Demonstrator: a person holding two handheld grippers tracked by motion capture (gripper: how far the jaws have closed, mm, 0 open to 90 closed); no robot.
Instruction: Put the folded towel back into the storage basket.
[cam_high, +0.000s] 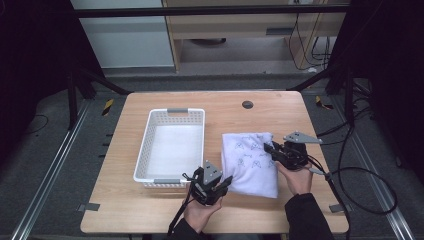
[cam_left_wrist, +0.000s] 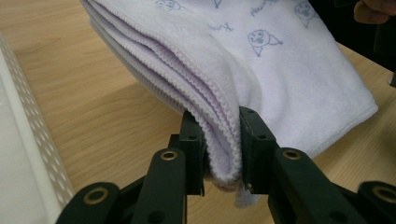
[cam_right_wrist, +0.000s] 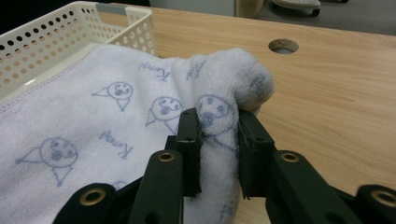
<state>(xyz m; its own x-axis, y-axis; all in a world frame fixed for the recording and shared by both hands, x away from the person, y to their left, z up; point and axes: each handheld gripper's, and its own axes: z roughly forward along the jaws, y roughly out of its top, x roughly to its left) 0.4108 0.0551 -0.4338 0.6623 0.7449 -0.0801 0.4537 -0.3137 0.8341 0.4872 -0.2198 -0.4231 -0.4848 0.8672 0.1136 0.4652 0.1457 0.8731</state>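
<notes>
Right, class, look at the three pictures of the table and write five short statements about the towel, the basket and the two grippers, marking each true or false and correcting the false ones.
1. The folded towel lies inside the white basket. False: it lies on the table, to the right of the basket.
2. The left gripper is shut on the towel's stacked edges. True.
3. The right gripper hangs open above the table. False: it pinches a bunched bit of towel.
4. The basket holds nothing. True.
5. The towel is plain. False: it carries small printed faces.

Lab | wooden table (cam_high: 150, 210) | black frame (cam_high: 210, 11) | floor cables (cam_high: 367, 172)
</notes>
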